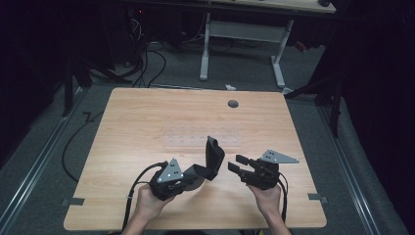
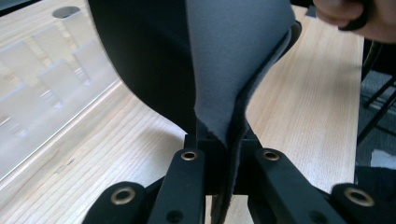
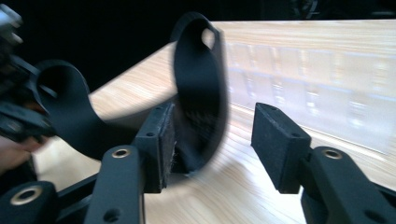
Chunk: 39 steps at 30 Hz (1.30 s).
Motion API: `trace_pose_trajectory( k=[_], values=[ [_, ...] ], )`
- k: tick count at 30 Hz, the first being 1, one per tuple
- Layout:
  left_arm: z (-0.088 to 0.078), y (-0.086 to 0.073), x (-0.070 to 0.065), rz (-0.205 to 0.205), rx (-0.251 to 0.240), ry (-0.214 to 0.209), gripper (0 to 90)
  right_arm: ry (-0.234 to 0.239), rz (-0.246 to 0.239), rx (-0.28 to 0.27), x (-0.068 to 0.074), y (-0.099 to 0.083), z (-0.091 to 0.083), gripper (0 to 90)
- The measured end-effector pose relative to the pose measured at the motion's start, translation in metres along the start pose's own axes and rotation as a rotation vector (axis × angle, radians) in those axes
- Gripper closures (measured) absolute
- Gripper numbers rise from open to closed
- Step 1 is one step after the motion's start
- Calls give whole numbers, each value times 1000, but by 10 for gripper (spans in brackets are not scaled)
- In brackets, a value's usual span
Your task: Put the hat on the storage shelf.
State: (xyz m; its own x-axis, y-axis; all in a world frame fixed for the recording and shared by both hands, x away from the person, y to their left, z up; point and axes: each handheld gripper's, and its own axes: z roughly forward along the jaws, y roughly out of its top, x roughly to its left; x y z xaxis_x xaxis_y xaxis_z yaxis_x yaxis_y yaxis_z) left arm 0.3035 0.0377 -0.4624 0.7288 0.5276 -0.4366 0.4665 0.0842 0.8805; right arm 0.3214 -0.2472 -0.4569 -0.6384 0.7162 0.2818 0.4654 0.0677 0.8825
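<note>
The left gripper [image 1: 188,177], low and left of centre in the high view, has its fingers pressed together on the bottom edge of a floppy black pad [image 1: 211,161] with a grey felt-like inner face, so the pad curls up off the desk [image 1: 147,122] near the middle of that frame. The right gripper [image 1: 236,164], just right of centre, has its fingers spread, and the pad stands just beside them, with no contact that I can make out. The main risk, as I judge it, is the thin pinch: only a narrow strip of soft material sits between the left fingers, so a pull or twist from the other side could slide it free and let it drop to the desk. A second risk is the right fingers closing on air or on a single curled lip, since the pad bends and its far end sways. The left gripper view gives what the high view cannot: the grey lining, the layered edge of the pad [image 2: 224,74] seated between the fingers, and part of a hand [image 2: 355,18] at the upper right. The right gripper view shows the pad [image 3: 198,88] blurred in the gap between its own spread fingers, close to the finger at the left of the frame, with a small slot near its top, and a faint clear sheet [image 3: 317,79] lying on the desk at the right.
</note>
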Motion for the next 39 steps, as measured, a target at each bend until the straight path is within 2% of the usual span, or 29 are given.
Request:
trace_pose_trajectory(
  k=[1,4,6,9,10,12,15,18,23,24,27,30,35,39],
  values=[
    [-2,2,1,-7,-6,2,864,-12,2,7,-2,-2,0,469],
    [-5,5,3,-23,-19,3,864,-88,-6,46,-13,-13,1,450],
    [-7,7,4,-36,-29,7,864,-137,8,82,-21,-21,3,436],
    [-10,10,6,-44,-44,10,864,-242,-12,137,-34,-34,7,421],
    [-11,11,7,-50,-50,14,864,-265,-13,150,-36,-37,8,415],
    [-13,13,9,-63,-63,18,863,-343,-38,188,-42,-44,11,413],
    [-17,17,12,-83,-81,28,863,-394,-38,230,-49,-50,13,410],
    [-21,21,14,-84,-93,37,863,-434,-48,252,-52,-53,15,406],
    [-27,29,19,-100,-125,49,862,-473,-44,287,-58,-58,16,394],
    [-29,31,20,-114,-131,52,862,-476,-41,292,-59,-58,15,387],
    [-32,36,23,-135,-144,52,862,-479,-46,297,-59,-58,17,369],
    [-33,40,27,-134,-157,75,862,-480,-47,297,-59,-58,17,368],
    [-36,47,34,-167,-171,81,861,-482,-45,297,-59,-58,17,368],
    [-40,53,38,-160,-189,98,861,-482,-45,297,-58,-58,17,368]
  ],
)
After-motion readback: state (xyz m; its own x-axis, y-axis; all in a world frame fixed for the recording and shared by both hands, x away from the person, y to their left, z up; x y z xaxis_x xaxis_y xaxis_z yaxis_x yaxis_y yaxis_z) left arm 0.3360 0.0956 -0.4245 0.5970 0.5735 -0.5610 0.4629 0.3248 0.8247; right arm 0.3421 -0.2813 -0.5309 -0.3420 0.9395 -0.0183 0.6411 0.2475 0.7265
